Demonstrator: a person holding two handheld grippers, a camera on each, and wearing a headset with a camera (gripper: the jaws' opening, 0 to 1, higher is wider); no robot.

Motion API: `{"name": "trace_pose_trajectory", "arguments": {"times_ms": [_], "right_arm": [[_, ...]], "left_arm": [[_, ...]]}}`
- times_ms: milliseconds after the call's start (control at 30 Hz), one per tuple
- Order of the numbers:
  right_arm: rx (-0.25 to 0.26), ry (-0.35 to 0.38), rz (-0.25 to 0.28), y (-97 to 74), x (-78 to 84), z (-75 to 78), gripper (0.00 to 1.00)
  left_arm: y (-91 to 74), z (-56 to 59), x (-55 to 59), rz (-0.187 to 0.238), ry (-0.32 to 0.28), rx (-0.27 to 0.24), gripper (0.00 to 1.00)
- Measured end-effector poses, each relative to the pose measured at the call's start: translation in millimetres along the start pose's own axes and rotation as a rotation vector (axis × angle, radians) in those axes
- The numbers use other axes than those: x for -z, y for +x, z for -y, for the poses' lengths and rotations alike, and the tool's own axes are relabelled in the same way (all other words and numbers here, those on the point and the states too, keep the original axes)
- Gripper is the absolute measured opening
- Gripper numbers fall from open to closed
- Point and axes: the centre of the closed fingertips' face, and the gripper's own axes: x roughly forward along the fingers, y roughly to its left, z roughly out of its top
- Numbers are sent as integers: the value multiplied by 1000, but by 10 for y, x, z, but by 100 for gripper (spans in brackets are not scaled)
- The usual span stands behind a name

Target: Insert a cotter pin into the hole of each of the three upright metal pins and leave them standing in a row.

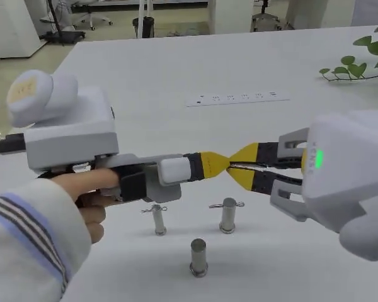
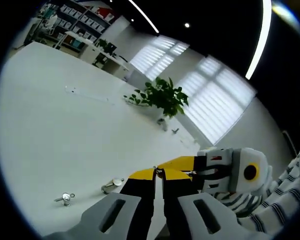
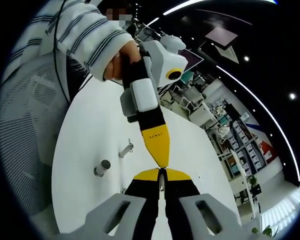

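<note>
Three short upright metal pins stand on the white table (image 1: 176,69). The left pin (image 1: 159,220) and the right pin (image 1: 227,214) each carry a cotter pin through the top. The front pin (image 1: 198,256) has a bare top. Above them my left gripper (image 1: 224,165) and my right gripper (image 1: 234,168) meet tip to tip, both with yellow fingers pressed together. A thin cotter pin (image 1: 251,167) lies between the right gripper's fingers, and its end reaches the left gripper's tips (image 2: 157,172). In the right gripper view the front pin (image 3: 102,168) and a pinned one (image 3: 126,149) stand below the left gripper (image 3: 161,165).
A white power strip (image 1: 236,98) lies flat further back on the table. A leafy plant (image 1: 365,60) reaches in at the far right edge. Office chairs and a bin stand on the floor beyond the table.
</note>
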Motion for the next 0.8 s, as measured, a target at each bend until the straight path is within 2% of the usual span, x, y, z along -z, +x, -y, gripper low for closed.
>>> {"name": "trace_pose_trajectory", "arguments": {"times_ms": [167, 267, 400, 433, 700, 800], "right_arm": [[-2, -3, 0, -8, -11, -14, 0], [-8, -6, 3, -11, -28, -35, 0], [-11, -14, 3, -7, -35, -54, 0], [-12, -11, 3, -1, -35, -61, 0], [-13, 11, 9, 34, -33, -69, 0], [-11, 52, -6, 45, 22, -49, 19]], "left_arm": [[-5, 7, 13, -7, -4, 7, 0], [-28, 16, 31, -19, 24, 20, 0], [-39, 2, 47, -27, 20, 10, 0], [-44, -4, 55, -30, 43, 4, 0], [-62, -50, 63, -41, 87, -21, 0], [-74, -74, 70, -46, 101, -31, 0]]}}
